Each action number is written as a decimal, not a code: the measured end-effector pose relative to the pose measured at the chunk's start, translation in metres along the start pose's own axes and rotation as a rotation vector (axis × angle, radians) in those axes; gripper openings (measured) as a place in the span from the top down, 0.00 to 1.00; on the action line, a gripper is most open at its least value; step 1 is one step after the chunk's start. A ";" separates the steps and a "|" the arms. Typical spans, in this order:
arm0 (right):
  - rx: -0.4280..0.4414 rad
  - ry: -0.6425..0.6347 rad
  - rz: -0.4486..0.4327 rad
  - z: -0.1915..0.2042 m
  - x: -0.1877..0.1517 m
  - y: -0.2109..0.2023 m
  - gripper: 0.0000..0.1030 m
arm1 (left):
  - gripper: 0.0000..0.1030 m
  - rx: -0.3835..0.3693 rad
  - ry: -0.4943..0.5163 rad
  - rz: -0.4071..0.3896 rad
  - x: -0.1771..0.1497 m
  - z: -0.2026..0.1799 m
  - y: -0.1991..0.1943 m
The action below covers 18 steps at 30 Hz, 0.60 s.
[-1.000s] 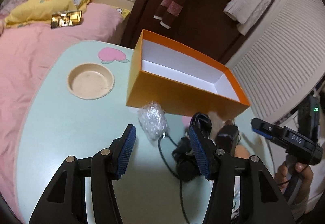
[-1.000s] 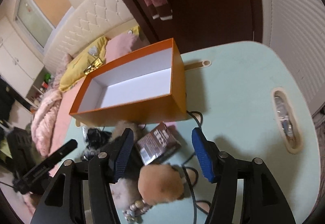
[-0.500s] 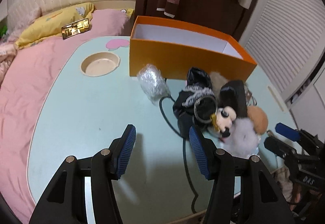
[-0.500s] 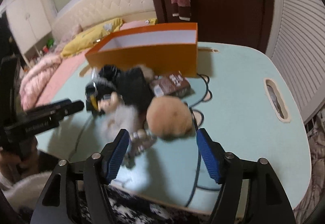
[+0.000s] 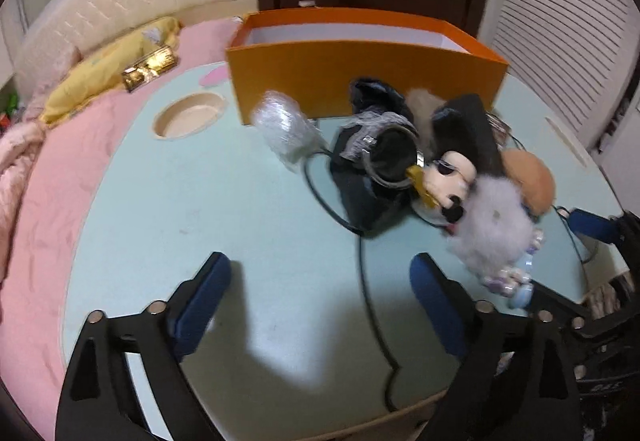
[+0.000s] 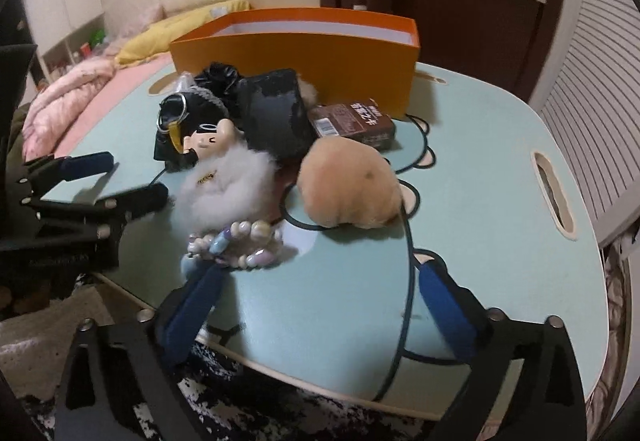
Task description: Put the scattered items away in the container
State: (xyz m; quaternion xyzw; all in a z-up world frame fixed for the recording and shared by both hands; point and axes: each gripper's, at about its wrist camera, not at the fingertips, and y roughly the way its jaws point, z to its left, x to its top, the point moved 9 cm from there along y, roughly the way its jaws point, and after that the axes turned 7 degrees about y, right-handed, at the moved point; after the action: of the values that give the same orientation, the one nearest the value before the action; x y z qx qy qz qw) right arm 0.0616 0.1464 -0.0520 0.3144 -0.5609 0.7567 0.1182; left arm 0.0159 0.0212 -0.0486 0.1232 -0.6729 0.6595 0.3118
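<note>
- The left hand-held gripper point(image 5: 320, 289) is open wide. It holds nothing and hangs over a bare part of the light blue table point(image 5: 180, 201).
- The right hand-held gripper point(image 6: 320, 289) is open wide too. It holds nothing. It sits low by the near edge of the table.
- The orange box point(image 5: 360, 73) stands at the far side of the table. Its top is open and the inside is white.
- A pile of small things lies just in front of the box.
- In the pile is a tan fluffy ball point(image 6: 348, 185), near the right hand-held gripper.
- A white fluffy toy point(image 6: 228, 177) with a little doll face lies beside the ball, to its left.
- A string of pale beads point(image 6: 236, 245) lies just in front of the white toy.
- A brown packet point(image 6: 352, 121) lies close to the box.
- A black pouch point(image 6: 272, 113) is in the middle of the pile.
- A clear crinkly bag point(image 5: 286, 125) lies at the left end of the pile, near the box.
- A black cord point(image 5: 364, 281) runs across the table.
- A pink bed point(image 5: 40, 181) is next to the table.
</note>
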 end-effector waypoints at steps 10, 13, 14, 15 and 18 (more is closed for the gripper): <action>0.015 -0.011 -0.049 0.006 0.015 0.012 0.00 | 0.00 -0.003 0.008 -0.016 0.006 0.000 0.003; 0.021 -0.014 -0.059 0.007 0.017 0.014 0.00 | 0.00 0.000 0.006 -0.017 0.006 0.000 0.003; 0.023 -0.015 -0.061 0.007 0.017 0.014 0.00 | 0.00 0.000 0.006 -0.018 0.007 -0.001 0.004; 0.024 -0.016 -0.063 0.007 0.017 0.015 0.00 | 0.00 0.000 0.007 -0.019 0.008 -0.001 0.004; 0.026 -0.020 -0.065 0.008 0.018 0.016 0.00 | 0.00 0.001 0.008 -0.029 0.009 -0.002 0.005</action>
State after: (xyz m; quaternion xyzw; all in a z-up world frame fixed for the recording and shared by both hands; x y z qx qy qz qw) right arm 0.0418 0.1305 -0.0523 0.3414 -0.5417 0.7565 0.1329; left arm 0.0065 0.0254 -0.0475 0.1306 -0.6693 0.6557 0.3239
